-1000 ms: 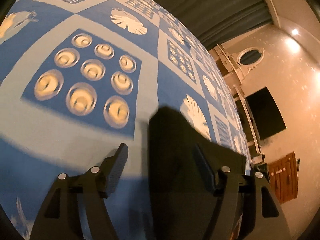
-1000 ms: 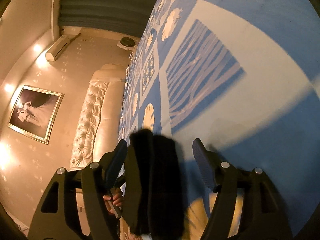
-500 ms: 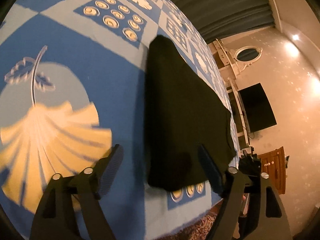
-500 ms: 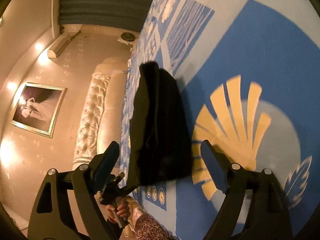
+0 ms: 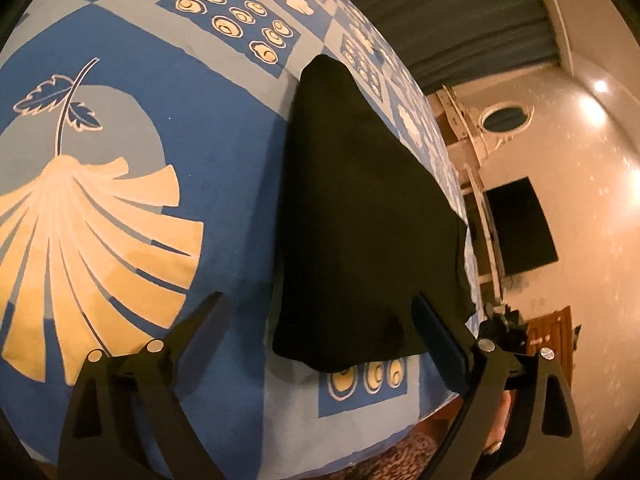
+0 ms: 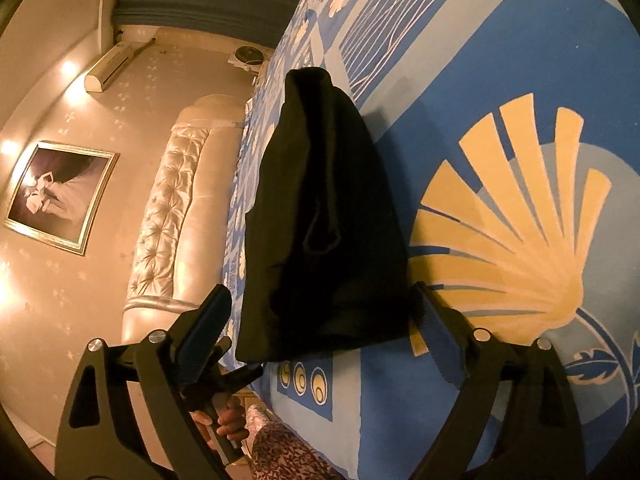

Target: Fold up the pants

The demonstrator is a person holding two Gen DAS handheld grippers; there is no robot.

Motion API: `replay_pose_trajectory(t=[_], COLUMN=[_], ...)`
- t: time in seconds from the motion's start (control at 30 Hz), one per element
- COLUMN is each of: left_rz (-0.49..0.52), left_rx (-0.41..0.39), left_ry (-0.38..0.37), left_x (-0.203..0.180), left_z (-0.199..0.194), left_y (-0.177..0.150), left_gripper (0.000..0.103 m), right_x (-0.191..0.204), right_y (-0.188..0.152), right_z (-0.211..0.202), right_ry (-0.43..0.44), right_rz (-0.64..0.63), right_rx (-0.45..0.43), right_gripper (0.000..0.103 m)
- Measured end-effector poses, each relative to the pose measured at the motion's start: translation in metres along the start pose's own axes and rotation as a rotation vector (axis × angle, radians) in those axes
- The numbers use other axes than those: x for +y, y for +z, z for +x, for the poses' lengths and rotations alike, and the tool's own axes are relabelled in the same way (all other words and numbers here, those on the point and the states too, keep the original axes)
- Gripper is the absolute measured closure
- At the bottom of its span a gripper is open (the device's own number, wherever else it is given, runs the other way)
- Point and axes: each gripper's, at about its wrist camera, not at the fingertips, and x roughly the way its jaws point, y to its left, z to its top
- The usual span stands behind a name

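The black pants (image 5: 360, 220) lie folded in a compact stack on the blue bedspread (image 5: 160, 160) near its front edge. My left gripper (image 5: 318, 300) hovers just short of their near end, its jaws still opening, with the fingers (image 5: 208, 320) clear of the cloth on both sides. From the other side, the right wrist view shows the same pants (image 6: 320, 220). My right gripper (image 6: 320, 290) is also opening, its pads not touching the fabric. The left gripper (image 6: 224, 380) and the hand (image 6: 228, 424) holding it show in the right wrist view.
The bedspread (image 6: 520, 220) has cream shell and leaf prints and ends close below the grippers. A tufted headboard (image 6: 168, 220) stands at one end. A dark screen (image 5: 520, 224) hangs on the wall at the other. Patterned cloth (image 6: 288, 452) shows below the bed edge.
Both grippers have drawn back toward the bed's front edge and let go of the pants. Their jaws have widened. The pants now lie folded on the bedspread.
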Motion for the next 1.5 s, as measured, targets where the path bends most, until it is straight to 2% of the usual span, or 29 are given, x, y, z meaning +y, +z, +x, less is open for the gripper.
replay_pose_trajectory(t=[0.17, 0.23, 0.3, 0.33, 0.43, 0.53, 0.87, 1.5], left_rz=[0.009, 0.017, 0.013, 0.005, -0.027, 0.036, 0.086, 0.084], left_rx=[0.033, 0.033, 0.028, 0.028, 0.027, 0.022, 0.008, 0.010], left_ry=[-0.020, -0.007, 0.034, 0.059, 0.045, 0.079, 0.122, 0.118], left_x=[-0.013, -0.018, -0.017, -0.013, -0.003, -0.008, -0.010, -0.014], left_z=[0.007, 0.009, 0.013, 0.015, 0.016, 0.016, 0.015, 0.016], left_y=[-0.007, -0.008, -0.005, -0.004, -0.003, -0.006, -0.006, -0.008], left_gripper=[0.013, 0.014, 0.028, 0.039, 0.045, 0.048, 0.053, 0.057], right_x=[-0.003, -0.003, -0.005, -0.008, -0.017, -0.021, -0.018, -0.009], right_y=[0.005, 0.005, 0.006, 0.008, 0.009, 0.008, 0.006, 0.005], right_z=[-0.002, -0.002, 0.000, -0.001, -0.001, -0.003, -0.009, -0.013], right_ry=[0.017, 0.016, -0.007, -0.019, -0.033, -0.034, -0.022, -0.009], right_rz=[0.005, 0.013, 0.013, 0.013, 0.024, 0.014, -0.003, -0.020], right_rx=[0.014, 0.015, 0.021, 0.025, 0.034, 0.046, 0.052, 0.060], right_gripper=[0.013, 0.018, 0.028, 0.037, 0.056, 0.064, 0.069, 0.071])
